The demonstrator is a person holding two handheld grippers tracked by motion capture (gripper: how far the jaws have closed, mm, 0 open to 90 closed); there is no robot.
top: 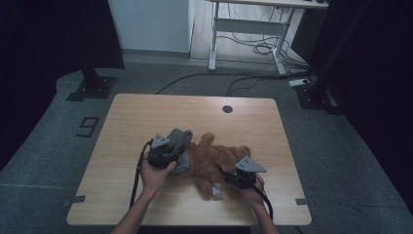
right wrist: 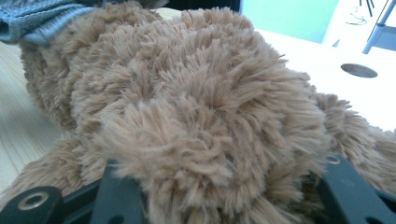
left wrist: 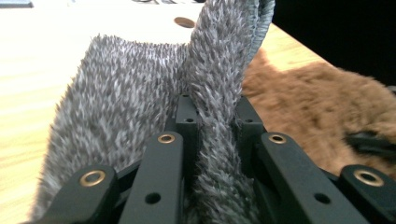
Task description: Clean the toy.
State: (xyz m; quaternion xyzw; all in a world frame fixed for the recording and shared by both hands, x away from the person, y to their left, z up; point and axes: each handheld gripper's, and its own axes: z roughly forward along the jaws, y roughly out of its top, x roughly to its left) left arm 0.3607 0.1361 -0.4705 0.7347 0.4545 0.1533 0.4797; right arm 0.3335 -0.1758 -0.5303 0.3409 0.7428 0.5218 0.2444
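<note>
Between the left gripper (left wrist: 212, 140) jaws, grey knit cloth (left wrist: 217, 70), pinched tight.

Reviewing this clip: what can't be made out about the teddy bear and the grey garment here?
- Teddy bear: face unseen; high view dim, right tool covers part.
- Right tool's jaw tips: buried in fur, right gripper view.
- Grey knitted garment: overall shape unclear; left tool pinches a fold, lower edge cuts it off.

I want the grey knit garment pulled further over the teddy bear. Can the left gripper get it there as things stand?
Probably yes: the left gripper is shut on the grey knit garment, right beside the teddy bear, with nothing between.
</note>
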